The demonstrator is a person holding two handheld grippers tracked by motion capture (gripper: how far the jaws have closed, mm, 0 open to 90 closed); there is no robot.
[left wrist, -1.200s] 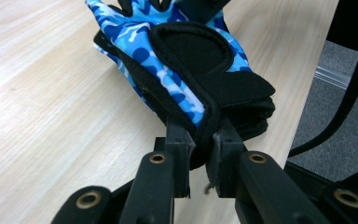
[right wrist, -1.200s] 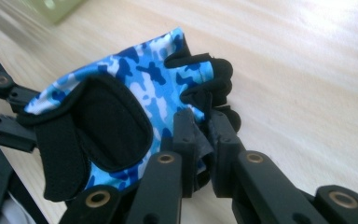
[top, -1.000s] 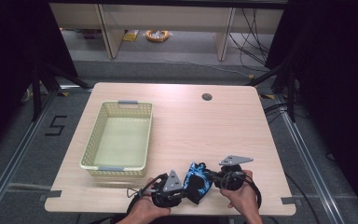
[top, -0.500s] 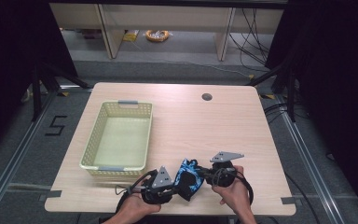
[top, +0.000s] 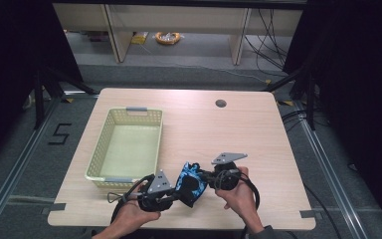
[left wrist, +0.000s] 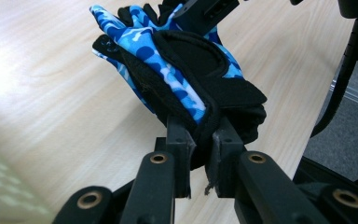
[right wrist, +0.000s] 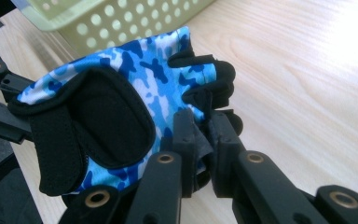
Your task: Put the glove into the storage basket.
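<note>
While clamped from both sides, blue camo glove (top: 189, 182) hangs between the two grippers just above the near table edge, lifted off the wood. Seen close in left gripper view: left gripper (left wrist: 204, 148) pinched tight on the cuff end of glove (left wrist: 182, 70), black strap w/ padded patch facing up, fabric squeezed between the pads. Same story in right gripper view: right gripper (right wrist: 201, 140) closed on the finger end of glove (right wrist: 121, 93), black fingertip trim bunched right at the pads, black palm patch turned toward the camera.

From high view: left gripper (top: 171, 195) at glove's lower-left, grey three-cornered plate on top, held by left hand (top: 129, 216) coming in from bottom edge. Right gripper (top: 206, 178) at glove's right side, grey plate above it, held by right hand (top: 238, 196), black cable looping round the wrist. Grippers near each other, glove spanning the gap, tilted.

Farther out, left half of table (top: 258, 134): pale yellow-green perforated basket (top: 97, 157), grey handles at near and far ends, near corner just beside left gripper, not touching glove. Beyond, towards far edge: small round dark grommet hole (top: 221, 103) in the wood. Past the table: grey floor, wooden shelf legs, yellowish coil (top: 168, 37) on the floor.
</note>
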